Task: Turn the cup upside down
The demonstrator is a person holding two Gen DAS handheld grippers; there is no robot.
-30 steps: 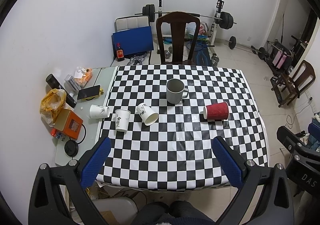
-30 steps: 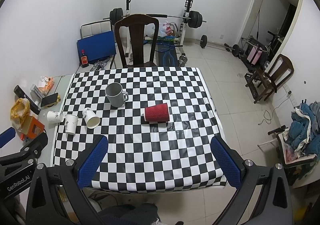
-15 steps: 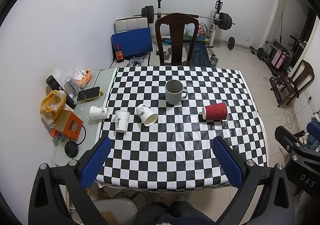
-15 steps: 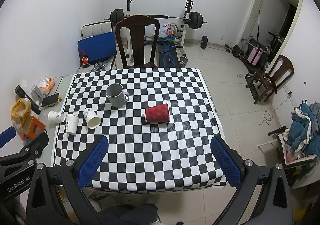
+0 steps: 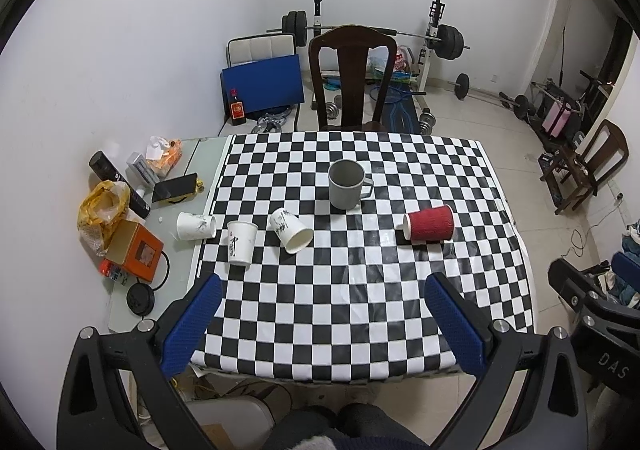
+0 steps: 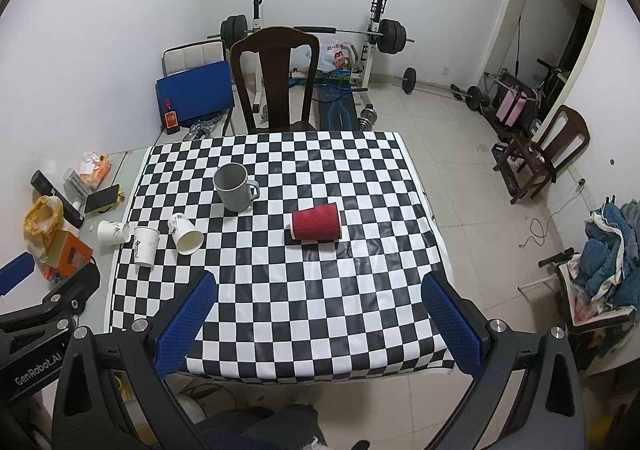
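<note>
both claws were spread wide and held nothing: the left gripper [image 5: 322, 314] hung above the near edge of the checkered table [image 5: 360, 302], and the right gripper [image 6: 318, 310] hovered over the same edge a little further right. compared with a second ago almost nothing had changed; the view had crept only slightly, so the grippers had barely drifted and no cup had been disturbed. that suggested the task was at its very start, with no approach committed yet. outward from the claws, well apart from them, the red cup [image 6: 316, 222] lay on its side near the middle of the cloth, mouth toward the right in the right wrist view. beyond it to the left stood the grey mug [image 6: 234, 186], upright with its handle to the right. at the left edge were three white paper cups: one tipped over with its open mouth toward the camera [image 5: 291, 230], one standing upright [image 5: 241, 242], and one on its side just off the cloth [image 5: 195, 225]. which cup was meant could not be told; the red one seemed the likeliest, lying nearest the right claw.
</note>
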